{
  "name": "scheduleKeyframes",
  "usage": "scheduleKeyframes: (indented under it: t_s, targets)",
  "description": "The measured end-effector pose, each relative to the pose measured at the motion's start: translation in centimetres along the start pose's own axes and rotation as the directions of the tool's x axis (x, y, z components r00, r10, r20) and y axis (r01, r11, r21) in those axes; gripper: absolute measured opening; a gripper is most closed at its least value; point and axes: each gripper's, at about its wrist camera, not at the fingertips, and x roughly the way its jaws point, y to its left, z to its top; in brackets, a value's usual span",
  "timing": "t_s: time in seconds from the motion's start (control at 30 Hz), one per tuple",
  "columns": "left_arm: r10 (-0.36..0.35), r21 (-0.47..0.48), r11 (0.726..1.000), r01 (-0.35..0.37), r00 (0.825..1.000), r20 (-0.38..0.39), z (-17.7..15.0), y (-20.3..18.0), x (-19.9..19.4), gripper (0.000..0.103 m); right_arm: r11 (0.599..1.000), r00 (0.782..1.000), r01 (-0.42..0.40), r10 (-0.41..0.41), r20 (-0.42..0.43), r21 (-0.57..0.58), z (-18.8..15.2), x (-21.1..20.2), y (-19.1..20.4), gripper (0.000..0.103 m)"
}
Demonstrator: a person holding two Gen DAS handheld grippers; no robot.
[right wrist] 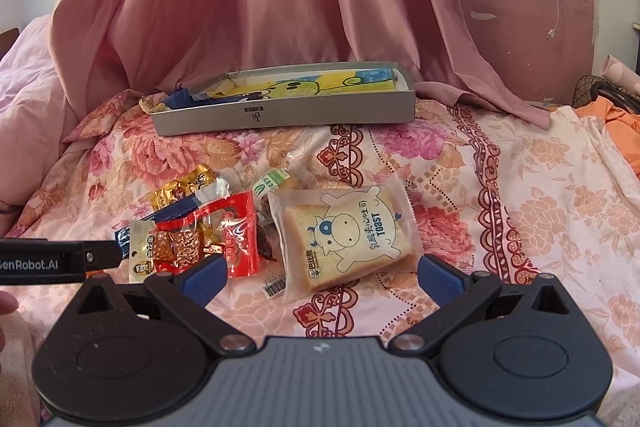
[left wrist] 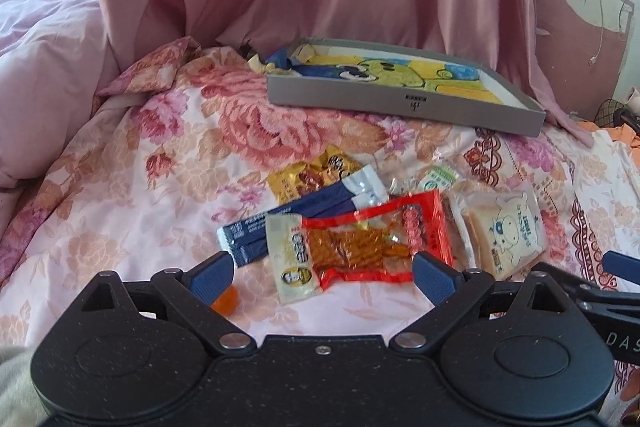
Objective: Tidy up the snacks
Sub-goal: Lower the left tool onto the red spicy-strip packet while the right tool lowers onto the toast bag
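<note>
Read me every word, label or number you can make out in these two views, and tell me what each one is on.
"TOAST": on the toast pack, above the cow drawing.
"enRobot.AI", first letters cut off: on the left claw's arm in the right wrist view.
"DAS", cut off at the edge: on the right claw's arm in the left wrist view.
Chinese print on the toast pack, red pack, blue sticks and grey box: too small to read.

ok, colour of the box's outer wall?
Plain grey, with a small dark logo mark; the box shows best in the right wrist view.
</note>
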Motion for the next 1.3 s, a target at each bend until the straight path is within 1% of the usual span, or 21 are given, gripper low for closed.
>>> scheduleKeyframes:
  t_s: [0.1,0.2,0.27,0.33,0.43,0.53,0.63,0.7,0.8,0.87,0.93,0.97,1.03,1.13,1.2,1.3]
  targets:
    - [-0.053,0.064,0.997,0.050,0.998,0.042,1.2,-0.6,1.4,0.097,0.999,0.998,-0.045,0.046,-0.045,0.020,0.7,1.5,-0.6,0.103]
    - [-0.107,0.165,0.981,0.099,0.993,0.041,1.8,-1.0,3.3,0.097,0.997,0.993,-0.050,0.056,-0.099,0.060,1.1,3.2,-1.6,0.103]
    - [-0.166,0.204,0.967,0.155,0.986,0.035,2.0,-0.9,4.5,0.097,0.994,0.989,-0.051,0.063,-0.131,0.093,1.2,4.2,-2.4,0.103]
    - [-0.236,0.235,0.946,0.224,0.971,0.023,2.1,-0.4,5.7,0.097,0.989,0.983,-0.056,0.079,-0.165,0.137,1.1,5.3,-3.4,0.103]
    - [-0.291,0.317,0.908,0.275,0.957,0.004,2.3,-0.1,7.0,0.097,0.972,0.968,-0.075,0.125,-0.219,0.223,0.9,6.8,-4.6,0.103]
    - [-0.338,0.401,0.858,0.321,0.941,-0.029,2.2,0.2,8.2,0.097,0.960,0.953,-0.068,0.144,-0.266,0.273,0.6,8.1,-5.2,0.103]
    - [-0.371,0.456,0.808,0.373,0.923,-0.097,2.2,0.1,9.5,0.097,0.954,0.949,-0.079,0.161,-0.272,0.289,0.5,9.0,-5.2,0.103]
    - [-0.377,0.492,0.773,0.399,0.914,-0.149,2.2,0.0,10.5,0.097,0.948,0.947,-0.094,0.179,-0.266,0.303,0.6,9.4,-5.2,0.103]
    - [-0.371,0.527,0.731,0.432,0.901,-0.224,2.1,-0.1,11.6,0.096,0.941,0.944,-0.114,0.203,-0.261,0.318,0.8,10.1,-5.2,0.103]
    - [-0.363,0.546,0.710,0.446,0.895,-0.260,2.0,-0.1,12.2,0.094,0.938,0.942,-0.126,0.215,-0.257,0.323,0.9,10.6,-5.2,0.103]
    - [-0.349,0.550,0.700,0.456,0.890,-0.294,2.1,-0.1,12.7,0.091,0.935,0.942,-0.129,0.219,-0.252,0.331,1.0,11.1,-5.2,0.103]
    - [-0.348,0.543,0.698,0.467,0.884,-0.313,2.1,0.0,12.9,0.089,0.931,0.943,-0.136,0.227,-0.243,0.340,1.2,11.2,-5.2,0.103]
    - [-0.355,0.519,0.696,0.496,0.866,-0.352,2.1,0.2,13.1,0.089,0.923,0.946,-0.149,0.237,-0.221,0.355,1.4,11.3,-5.4,0.102]
    - [-0.351,0.499,0.697,0.515,0.852,-0.389,2.0,0.1,13.2,0.089,0.914,0.948,-0.159,0.246,-0.200,0.372,1.4,11.2,-5.6,0.102]
    - [-0.351,0.468,0.705,0.532,0.836,-0.422,2.0,0.2,13.1,0.087,0.908,0.949,-0.163,0.252,-0.190,0.386,1.5,11.1,-5.9,0.101]
    - [-0.369,0.403,0.716,0.570,0.799,-0.476,1.9,0.2,12.8,0.084,0.900,0.954,-0.174,0.256,-0.159,0.400,1.7,10.8,-6.2,0.101]
